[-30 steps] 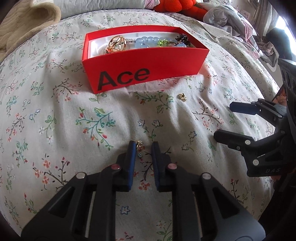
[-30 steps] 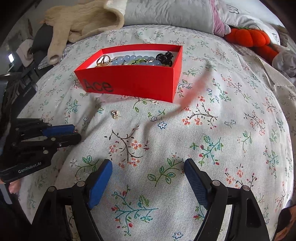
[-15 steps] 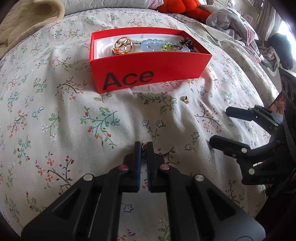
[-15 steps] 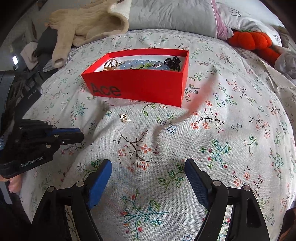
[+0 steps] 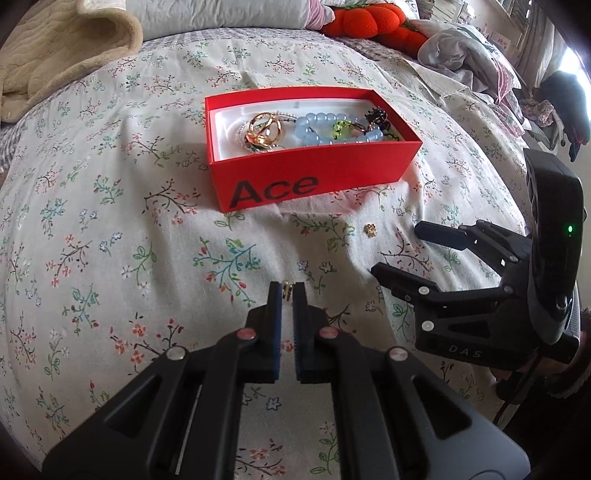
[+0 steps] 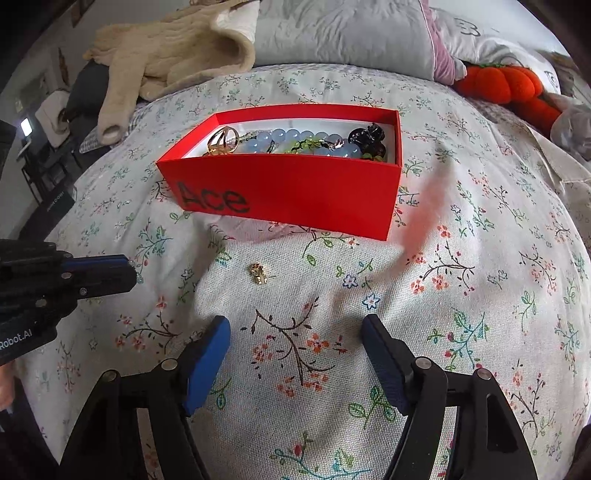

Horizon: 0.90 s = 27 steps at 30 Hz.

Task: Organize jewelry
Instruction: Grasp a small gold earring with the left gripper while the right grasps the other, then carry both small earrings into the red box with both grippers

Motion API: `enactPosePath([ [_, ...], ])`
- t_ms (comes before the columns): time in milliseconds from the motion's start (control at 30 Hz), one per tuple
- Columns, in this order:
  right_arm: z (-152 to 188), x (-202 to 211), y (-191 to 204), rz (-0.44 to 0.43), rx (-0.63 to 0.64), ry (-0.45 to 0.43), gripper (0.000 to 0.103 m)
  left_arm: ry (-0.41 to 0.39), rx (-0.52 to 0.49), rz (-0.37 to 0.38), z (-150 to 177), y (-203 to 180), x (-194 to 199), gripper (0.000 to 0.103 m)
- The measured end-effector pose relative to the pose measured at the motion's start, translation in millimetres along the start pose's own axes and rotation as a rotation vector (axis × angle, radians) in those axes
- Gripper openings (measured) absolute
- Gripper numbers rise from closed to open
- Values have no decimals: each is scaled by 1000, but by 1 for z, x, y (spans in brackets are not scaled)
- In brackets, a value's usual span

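A red box point(image 5: 314, 177) marked "Ace" sits on the floral bedspread and holds a gold ring ornament point(image 5: 264, 129), a blue bead bracelet point(image 5: 325, 131) and a black piece point(image 5: 378, 116). My left gripper point(image 5: 287, 291) is shut on a small gold earring point(image 5: 286, 288), held above the bedspread in front of the box. A second gold earring point(image 6: 260, 274) lies on the spread, also seen in the left wrist view point(image 5: 370, 229). My right gripper point(image 6: 295, 332) is open and empty, just short of that earring. The box shows in the right wrist view point(image 6: 295, 195).
A beige blanket point(image 6: 173, 55) and grey pillows point(image 6: 343, 33) lie at the back. An orange plush point(image 6: 506, 85) is at the back right, with crumpled clothes point(image 5: 461, 55) beside it. The left gripper point(image 6: 66, 277) shows at the left edge of the right view.
My left gripper has shut on the small gold earring and lifted it off the bedspread. My right gripper has moved closer to the second earring and stayed open.
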State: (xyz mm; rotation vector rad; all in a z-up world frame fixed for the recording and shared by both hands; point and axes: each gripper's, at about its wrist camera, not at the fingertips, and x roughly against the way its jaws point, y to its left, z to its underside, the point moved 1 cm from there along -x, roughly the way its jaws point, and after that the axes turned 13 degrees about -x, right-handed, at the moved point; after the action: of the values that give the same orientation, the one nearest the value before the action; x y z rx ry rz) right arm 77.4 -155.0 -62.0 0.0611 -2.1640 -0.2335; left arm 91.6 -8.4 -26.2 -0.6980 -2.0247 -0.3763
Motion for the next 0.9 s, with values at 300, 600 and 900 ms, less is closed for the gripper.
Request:
enactPosePath([
  [300, -12, -9, 11, -17, -3, -2, 48, 19, 60, 20, 3, 12, 0, 6],
  [600, -11, -9, 15, -56, 15, 0, 22, 26, 67, 45, 4, 8, 2, 6],
  [900, -12, -9, 15, -69, 15, 6, 10, 25, 77, 38, 3, 9, 3, 6],
])
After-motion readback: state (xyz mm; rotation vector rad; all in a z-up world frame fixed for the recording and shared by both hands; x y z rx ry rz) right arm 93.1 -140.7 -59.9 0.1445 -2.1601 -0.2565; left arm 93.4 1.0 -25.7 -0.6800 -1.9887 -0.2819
